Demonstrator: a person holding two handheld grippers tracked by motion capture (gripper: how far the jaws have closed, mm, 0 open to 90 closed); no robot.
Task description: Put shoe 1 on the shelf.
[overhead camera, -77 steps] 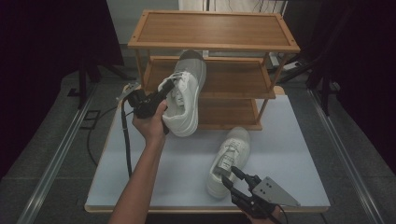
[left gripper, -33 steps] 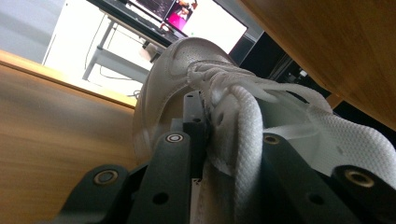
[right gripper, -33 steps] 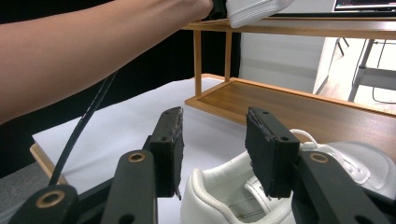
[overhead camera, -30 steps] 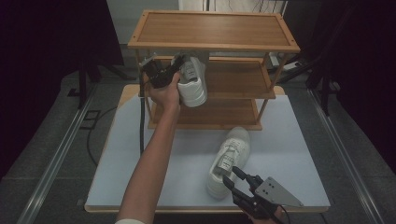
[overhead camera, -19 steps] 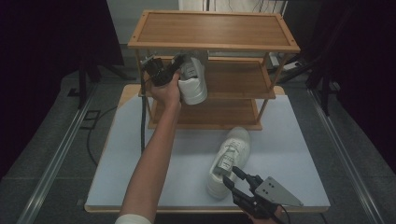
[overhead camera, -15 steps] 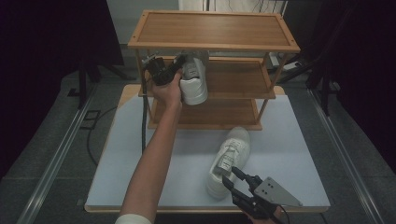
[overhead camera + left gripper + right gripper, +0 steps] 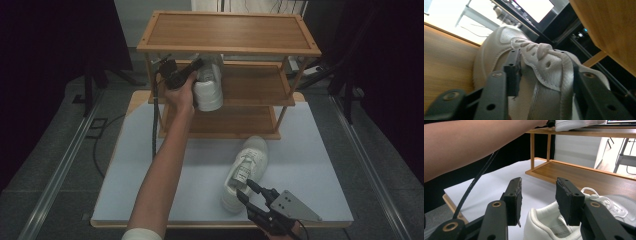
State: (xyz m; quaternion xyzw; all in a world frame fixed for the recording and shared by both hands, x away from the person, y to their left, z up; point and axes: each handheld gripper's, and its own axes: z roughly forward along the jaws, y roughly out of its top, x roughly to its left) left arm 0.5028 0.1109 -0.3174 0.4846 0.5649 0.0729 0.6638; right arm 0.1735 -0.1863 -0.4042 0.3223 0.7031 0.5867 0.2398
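A white sneaker (image 7: 209,87) rests on the middle shelf (image 7: 255,85) of a wooden rack, its heel at the front edge. My left gripper (image 7: 196,67) reaches in at its left side. In the left gripper view the sneaker's (image 7: 499,47) laced collar lies between the jaws of my left gripper (image 7: 544,62), which have just been opening and stand apart. A second white sneaker (image 7: 246,170) lies on the white table (image 7: 310,150). My right gripper (image 7: 245,189) hovers at its heel (image 7: 544,225), open (image 7: 537,183), holding nothing.
The three-level wooden rack (image 7: 227,32) stands at the back of the table, its top and bottom shelves bare. The left gripper's black cable (image 7: 154,125) hangs down beside the rack's left post. Dark floor surrounds the table.
The left hand carried the sneaker from in front of the rack up onto the middle shelf, and the sneaker settled there. The right gripper stayed by the other sneaker.
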